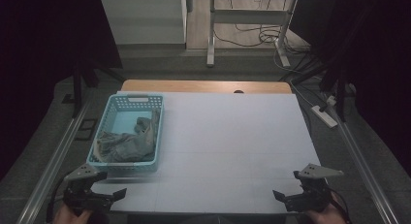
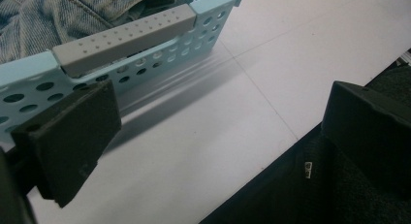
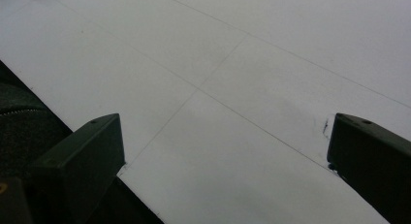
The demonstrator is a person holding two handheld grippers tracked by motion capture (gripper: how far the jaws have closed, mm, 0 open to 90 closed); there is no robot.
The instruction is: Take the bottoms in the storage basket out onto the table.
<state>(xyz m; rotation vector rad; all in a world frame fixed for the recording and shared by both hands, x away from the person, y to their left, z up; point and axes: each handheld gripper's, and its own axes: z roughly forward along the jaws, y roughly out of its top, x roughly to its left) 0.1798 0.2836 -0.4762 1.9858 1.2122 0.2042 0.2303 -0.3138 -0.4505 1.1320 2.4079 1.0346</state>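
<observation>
A light blue perforated basket [image 1: 107,112] stands on the left half of the white table [image 1: 228,136], with crumpled grey-blue denim clothing [image 1: 127,144] inside. In the left gripper view the basket's near wall [image 2: 145,54] with a grey handle strip is close ahead, and denim [image 2: 39,20] shows above the wall. My left gripper [image 1: 116,194] sits at the front left corner just below the basket, open with nothing between its jaws. My right gripper [image 1: 281,197] rests at the front right edge, open over bare table [image 3: 242,78].
A wooden strip [image 1: 203,86] borders the table's far edge. Metal rails [image 1: 53,156] run along both sides. Beyond the table are a table leg frame [image 1: 211,35], loose cables and a power strip [image 1: 324,115] on the floor. Dark cloth [image 2: 310,185] lies below the table's front edge.
</observation>
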